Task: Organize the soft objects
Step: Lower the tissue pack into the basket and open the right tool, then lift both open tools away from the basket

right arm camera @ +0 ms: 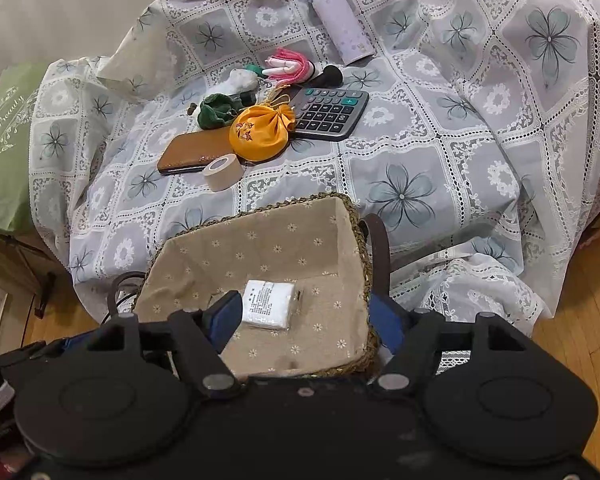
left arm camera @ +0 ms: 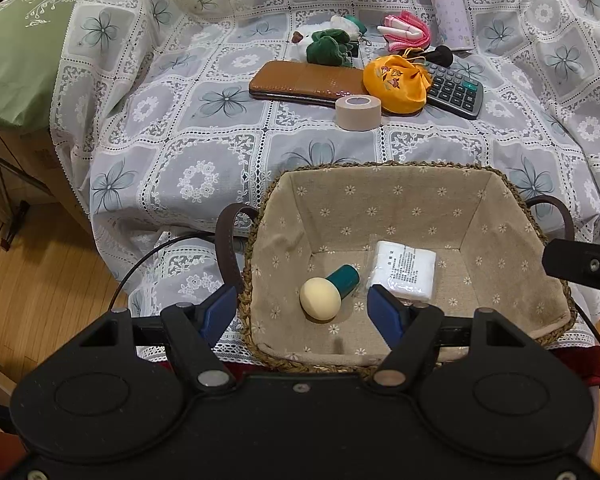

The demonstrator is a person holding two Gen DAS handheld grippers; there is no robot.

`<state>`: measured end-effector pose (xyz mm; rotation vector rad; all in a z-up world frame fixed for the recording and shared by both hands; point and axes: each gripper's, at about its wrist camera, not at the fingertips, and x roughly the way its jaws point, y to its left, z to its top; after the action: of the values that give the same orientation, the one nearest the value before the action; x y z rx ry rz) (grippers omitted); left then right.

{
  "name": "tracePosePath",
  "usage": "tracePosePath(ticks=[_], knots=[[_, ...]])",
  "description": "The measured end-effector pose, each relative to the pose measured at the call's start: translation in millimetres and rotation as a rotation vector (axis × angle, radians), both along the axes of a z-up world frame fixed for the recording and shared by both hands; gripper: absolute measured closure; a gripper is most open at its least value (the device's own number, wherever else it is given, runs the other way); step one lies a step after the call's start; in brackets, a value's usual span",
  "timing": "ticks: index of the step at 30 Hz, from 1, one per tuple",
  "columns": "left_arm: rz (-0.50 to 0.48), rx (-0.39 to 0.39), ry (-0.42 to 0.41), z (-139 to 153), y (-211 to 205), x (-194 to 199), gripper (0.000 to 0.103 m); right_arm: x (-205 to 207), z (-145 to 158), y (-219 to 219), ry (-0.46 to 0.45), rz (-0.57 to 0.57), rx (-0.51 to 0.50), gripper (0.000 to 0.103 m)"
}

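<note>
A woven basket [left arm camera: 380, 166] [right arm camera: 260, 210] with a beige flowered lining stands at the near edge of the covered table. A cream makeup sponge on a teal handle [left arm camera: 322, 296] and a white sealed packet [left arm camera: 404, 272] [right arm camera: 268, 308] lie on its floor. My left gripper [left arm camera: 300, 292] hangs open over the basket's near left side, above the sponge and not touching it. My right gripper [right arm camera: 304, 298] is open over the basket's right half, with the packet lying loose between its blue pads. A yellow pouch [left arm camera: 396, 84] [right arm camera: 260, 132], a green cloth [left arm camera: 328, 48] and a pink bundle [left arm camera: 406, 32] lie farther back.
Among the soft things lie a calculator [left arm camera: 456, 90], a brown wallet [left arm camera: 304, 82], a tape roll [left arm camera: 358, 112], a black brush [left arm camera: 440, 56] and a purple bottle [left arm camera: 448, 8]. A green pillow [left arm camera: 20, 40] is at the far left. Wooden floor shows below the tablecloth.
</note>
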<state>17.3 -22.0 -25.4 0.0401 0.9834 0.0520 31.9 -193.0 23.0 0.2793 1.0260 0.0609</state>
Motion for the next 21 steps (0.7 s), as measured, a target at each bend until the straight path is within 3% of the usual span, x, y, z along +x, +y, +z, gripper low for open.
tracePosePath(ticks=[21], knots=[[-0.002,-0.002,0.016,-2.6,1.0,1.0,0.034,0.8,-2.6,-3.0,0.007,-0.002,-0.004,0.029]])
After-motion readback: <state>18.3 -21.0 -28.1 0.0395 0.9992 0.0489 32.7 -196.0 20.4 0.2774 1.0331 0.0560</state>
